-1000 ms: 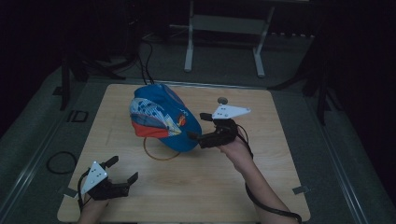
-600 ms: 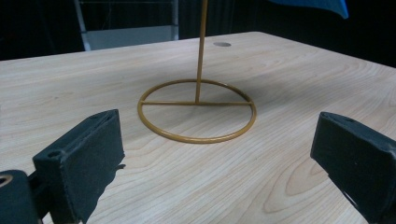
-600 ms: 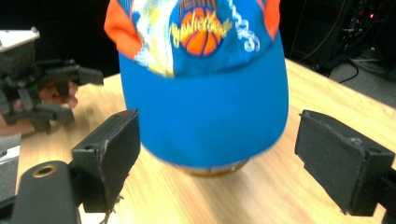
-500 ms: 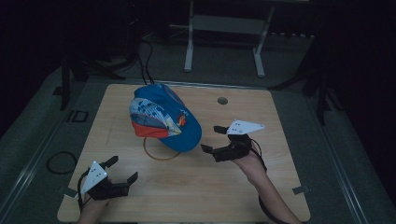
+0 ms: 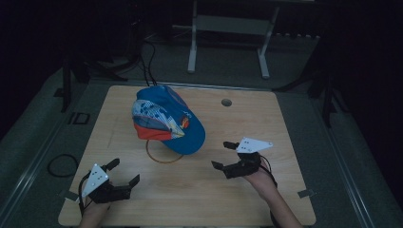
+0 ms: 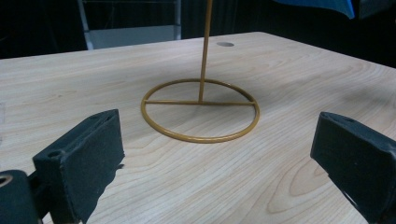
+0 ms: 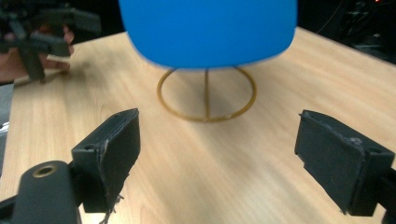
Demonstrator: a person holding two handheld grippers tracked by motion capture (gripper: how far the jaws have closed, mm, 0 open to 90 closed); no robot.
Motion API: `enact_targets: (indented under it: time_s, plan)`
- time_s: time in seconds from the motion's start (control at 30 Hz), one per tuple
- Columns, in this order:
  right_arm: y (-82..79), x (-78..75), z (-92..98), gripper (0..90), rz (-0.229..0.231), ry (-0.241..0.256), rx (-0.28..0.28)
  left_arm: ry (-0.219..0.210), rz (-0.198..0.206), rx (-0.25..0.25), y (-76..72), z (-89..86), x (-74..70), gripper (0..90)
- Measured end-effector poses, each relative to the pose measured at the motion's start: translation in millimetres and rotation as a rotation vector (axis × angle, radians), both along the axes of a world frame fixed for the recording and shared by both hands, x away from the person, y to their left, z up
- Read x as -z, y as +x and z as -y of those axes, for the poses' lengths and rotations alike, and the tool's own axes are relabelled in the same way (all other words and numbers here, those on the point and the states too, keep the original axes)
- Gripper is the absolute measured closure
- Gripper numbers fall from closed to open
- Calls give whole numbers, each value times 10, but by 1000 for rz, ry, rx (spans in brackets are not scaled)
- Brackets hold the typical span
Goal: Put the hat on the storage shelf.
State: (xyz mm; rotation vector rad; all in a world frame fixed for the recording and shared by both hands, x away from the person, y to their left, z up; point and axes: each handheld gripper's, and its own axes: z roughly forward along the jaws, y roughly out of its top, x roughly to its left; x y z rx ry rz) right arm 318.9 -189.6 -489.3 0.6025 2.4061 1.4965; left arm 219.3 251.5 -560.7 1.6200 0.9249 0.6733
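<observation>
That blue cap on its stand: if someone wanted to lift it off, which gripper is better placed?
Probably the right gripper: it sits open near the blue cap, facing the brim. The left gripper, also open, rests farther back by the table's near edge.

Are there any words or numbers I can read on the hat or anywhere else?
No words or numbers can be read.
Cap: a red and yellow patch and white patterned panels, too small and blurred to tell whether there are letters.
Grey plate on the right gripper: small dark dots, no text.
Grey plate on the left gripper: the same, dots and no text.
Table: bare wood, no label.
</observation>
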Motion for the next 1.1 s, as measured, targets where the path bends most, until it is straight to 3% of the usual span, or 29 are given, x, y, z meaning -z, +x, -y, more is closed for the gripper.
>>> enact_targets:
  time_s: [0.27, 0.7, 0.87, 1.1]
  plan:
    - [-30, 296, 82, 142, -59, -43, 6, -5, -1, -2, 2, 1, 4, 29]
    - [-71, 567, 293, 144, -84, -42, 34, -1, -4, -1, 8, 3, 10, 30]
    - [-76, 637, 384, 144, -77, -55, 38, 2, -4, -3, 8, 1, 9, 30]
    - [-96, 644, 514, 144, -23, -90, 26, 7, -3, -4, 4, 1, 17, 30]
